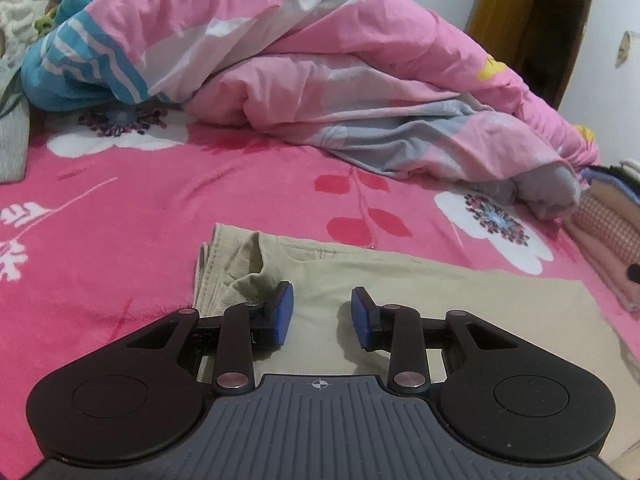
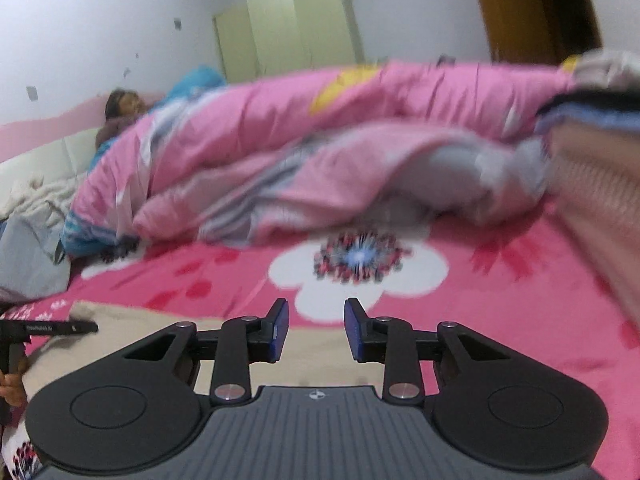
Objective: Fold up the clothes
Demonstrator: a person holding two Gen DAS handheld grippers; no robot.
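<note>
Lying beneath parted left fingers (image 1: 282,312): beige trousers (image 1: 440,300).

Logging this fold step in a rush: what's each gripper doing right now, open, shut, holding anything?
Left gripper: open, empty, over the khaki trousers.
Right gripper: open, empty, above the pink floral bedspread.

Near edge of bed: khaki trousers (image 1: 400,304) lie flat here, low enough to pass over.
Middle of bed: bare pink floral bedspread (image 1: 200,200), open room.
Far side: bunched pink quilt (image 1: 340,80) walls it off from side to side.
Right edge: stacked textiles (image 1: 612,216) crowd the corner.
</note>
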